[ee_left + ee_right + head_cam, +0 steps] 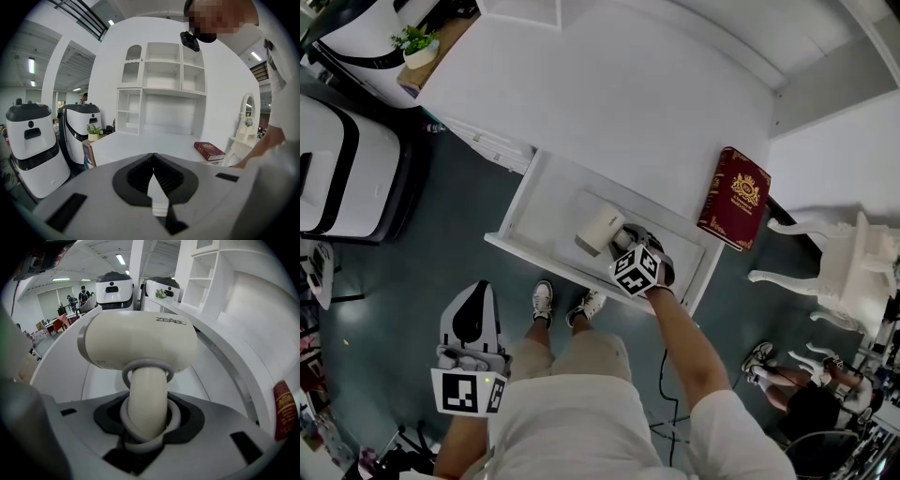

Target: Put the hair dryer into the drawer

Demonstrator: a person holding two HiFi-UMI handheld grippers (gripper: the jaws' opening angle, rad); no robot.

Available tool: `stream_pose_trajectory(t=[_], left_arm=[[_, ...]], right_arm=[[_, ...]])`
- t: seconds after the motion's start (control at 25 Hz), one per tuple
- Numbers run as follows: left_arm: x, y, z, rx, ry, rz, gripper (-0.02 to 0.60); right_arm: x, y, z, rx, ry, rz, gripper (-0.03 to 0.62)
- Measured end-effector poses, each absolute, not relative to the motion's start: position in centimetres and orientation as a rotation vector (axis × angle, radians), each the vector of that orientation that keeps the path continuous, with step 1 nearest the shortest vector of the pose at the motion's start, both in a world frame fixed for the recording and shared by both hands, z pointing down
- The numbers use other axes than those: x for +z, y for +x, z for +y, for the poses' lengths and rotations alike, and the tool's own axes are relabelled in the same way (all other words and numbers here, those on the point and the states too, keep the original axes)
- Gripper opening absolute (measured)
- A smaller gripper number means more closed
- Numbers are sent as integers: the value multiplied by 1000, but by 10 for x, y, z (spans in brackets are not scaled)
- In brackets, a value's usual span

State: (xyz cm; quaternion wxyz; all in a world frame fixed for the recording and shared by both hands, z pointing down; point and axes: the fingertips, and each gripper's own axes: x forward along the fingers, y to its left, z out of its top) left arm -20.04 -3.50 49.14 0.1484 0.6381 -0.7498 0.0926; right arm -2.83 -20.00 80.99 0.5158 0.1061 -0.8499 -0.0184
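Spanning the middle of the head view, the white counter carries a tall white shelf unit at its back. Two white-and-black machines stand on the dark floor off its left end, and an ornate white chair stands off its right end. The counter's drawer is pulled out towards the person, whose shoes are just below its front rim.

A dark red book with a gold emblem lies on the counter's right part, right above the drawer's right corner and near the working arm, but apart from it. A small potted plant sits on a wooden box at the counter's far left, well apart from the drawer.

The cream hair dryer is inside the open drawer, its barrel over the white drawer bottom and between the side walls; whether it touches the bottom cannot be told. The right gripper clamps the dryer's handle, which a grey loop rings at the jaws, and it reaches steeply down over the drawer's front rim.

The left gripper hangs low beside the person's left leg, well apart from the drawer, with its jaws pressed together on nothing.
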Motion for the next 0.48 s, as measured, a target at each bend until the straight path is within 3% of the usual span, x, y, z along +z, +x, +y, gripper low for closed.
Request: stream_pose_trajectory(t=[0.48], left_arm=[[502, -211, -21, 268, 1769, -2164, 15]], right_arm=[[822, -40, -206, -72, 230, -2004, 201]])
